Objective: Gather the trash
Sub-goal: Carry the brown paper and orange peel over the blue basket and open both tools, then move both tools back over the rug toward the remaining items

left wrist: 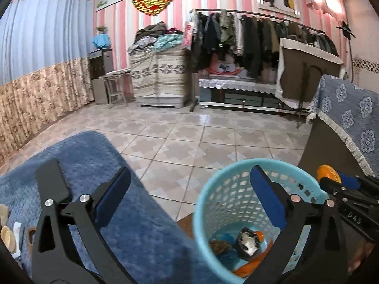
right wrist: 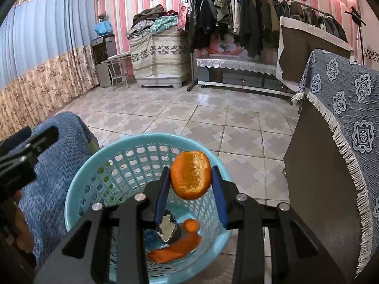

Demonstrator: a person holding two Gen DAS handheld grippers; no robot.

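Observation:
A light blue plastic basket (right wrist: 78,184) stands on the tiled floor directly under my right gripper (right wrist: 190,174). That gripper is shut on a piece of orange peel (right wrist: 190,175), held just above the basket's rim. Inside the basket lie a crumpled foil wrapper (right wrist: 168,228), an orange bottle (right wrist: 180,247) and something blue. In the left wrist view my left gripper (left wrist: 189,172) stands wide open with nothing between its fingers, partly over the basket (left wrist: 206,189) and partly over a blue blanket (left wrist: 99,161). The right gripper (left wrist: 341,182) with the peel (left wrist: 328,171) shows at that view's right edge.
A dark cabinet draped with a blue patterned cloth (right wrist: 343,99) stands close on the right of the basket. The blue blanket (right wrist: 54,165) covers furniture on the left, with small items (left wrist: 7,236) at its near edge. Tiled floor (right wrist: 213,118) stretches to a clothes rack (right wrist: 248,16).

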